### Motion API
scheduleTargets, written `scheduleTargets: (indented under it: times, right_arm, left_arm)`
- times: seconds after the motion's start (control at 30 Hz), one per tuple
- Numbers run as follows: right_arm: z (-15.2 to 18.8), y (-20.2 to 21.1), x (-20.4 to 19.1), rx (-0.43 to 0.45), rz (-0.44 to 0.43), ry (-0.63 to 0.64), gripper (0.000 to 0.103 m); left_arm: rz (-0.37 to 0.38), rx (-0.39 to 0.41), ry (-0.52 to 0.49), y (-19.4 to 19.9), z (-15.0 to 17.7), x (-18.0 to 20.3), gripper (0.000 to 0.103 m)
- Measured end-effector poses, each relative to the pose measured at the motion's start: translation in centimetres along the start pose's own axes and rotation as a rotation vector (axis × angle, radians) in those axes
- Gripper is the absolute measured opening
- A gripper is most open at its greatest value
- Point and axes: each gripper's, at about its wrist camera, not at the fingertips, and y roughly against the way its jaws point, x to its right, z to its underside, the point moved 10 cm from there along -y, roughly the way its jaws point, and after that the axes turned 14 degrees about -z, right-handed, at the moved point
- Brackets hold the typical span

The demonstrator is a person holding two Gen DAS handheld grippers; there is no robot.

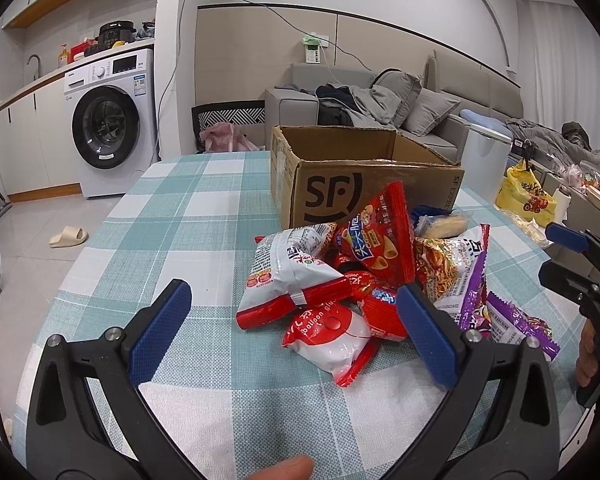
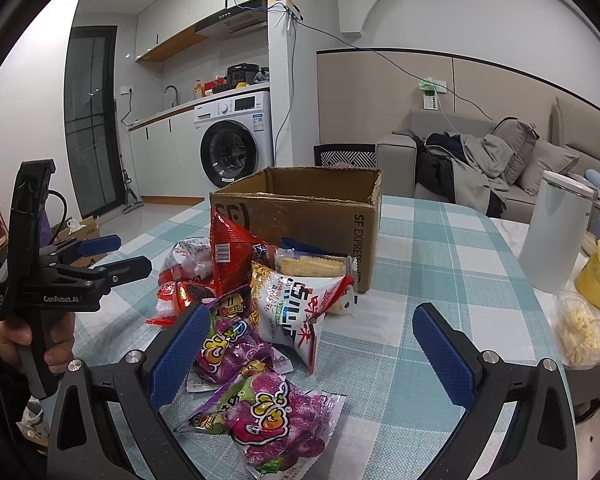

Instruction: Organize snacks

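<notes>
Cardboard box [image 1: 364,184] — open-topped, brown, printed "SF", standing upright on a table under a teal-and-white checked tablecloth [image 1: 188,216]. All places below are given from this box.

Snack pile, directly in front of the box, on the cloth:
- red cone-snack bag [image 1: 380,236], propped upright, nearest the box's printed face;
- clear cracker pack [image 2: 312,266], lying just beside the box's front corner;
- white noodle-snack bag [image 2: 300,312], in front of the crackers;
- white-and-red bag [image 1: 288,276], on the pile's washing-machine side;
- red-and-white "balloon" packet [image 1: 332,340], farther out from the box;
- purple candy bag [image 2: 268,412], farthest from the box, flat, with a second purple bag [image 2: 228,344] between it and the pile.

Left gripper [image 1: 296,324] — blue pads spread wide, nothing between them, poised low over the pile's near edge.

Right gripper [image 2: 312,354] — pads likewise wide apart, empty, hanging over the purple bags.

White cylindrical appliance [image 2: 552,232] — upright, off the box's sofa side, well apart.
</notes>
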Motion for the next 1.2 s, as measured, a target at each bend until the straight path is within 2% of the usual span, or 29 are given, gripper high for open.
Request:
scheduleTargets:
  times: [0.3, 0.43, 0.6, 0.8, 0.93, 1.07, 1.2]
  right_arm:
    - [0.0, -0.2, 1.4, -0.016, 0.022, -0.057, 0.103]
    - [0.3, -0.3, 1.5, -0.064, 0.051, -0.036, 0.103]
    - [1.3, 0.0, 1.4, -0.126, 0.011, -0.077, 0.103]
    - [2.7, 0.4, 0.4, -0.193, -0.013, -0.058, 0.103]
    - [3.7, 0.2, -0.4, -0.223, -0.068, -0.099, 0.103]
    - [5.4, -0.8, -1.0, -0.291, -0.083, -0.093, 0.103]
    - [6.3, -2.2, -1.2, -0.334, -0.137, -0.163, 0.103]
  left_arm:
    - [-0.013, -0.010, -0.011, -0.2, 0.0, 0.3, 0.102]
    - [-0.003, -0.022, -0.013, 0.3, -0.1, 0.6, 0.102]
    - [-0.002, -0.038, -0.024, 0.4, -0.2, 0.6, 0.102]
    - [0.021, -0.061, -0.040, 0.7, -0.1, 0.9, 0.102]
    - [0.036, -0.072, -0.055, 0.7, 0.1, 1.3, 0.102]
    - [0.041, -0.080, -0.072, 0.5, 0.5, 1.7, 0.102]
    - [0.035, -0.085, -0.076, 0.2, 0.7, 1.6, 0.102]
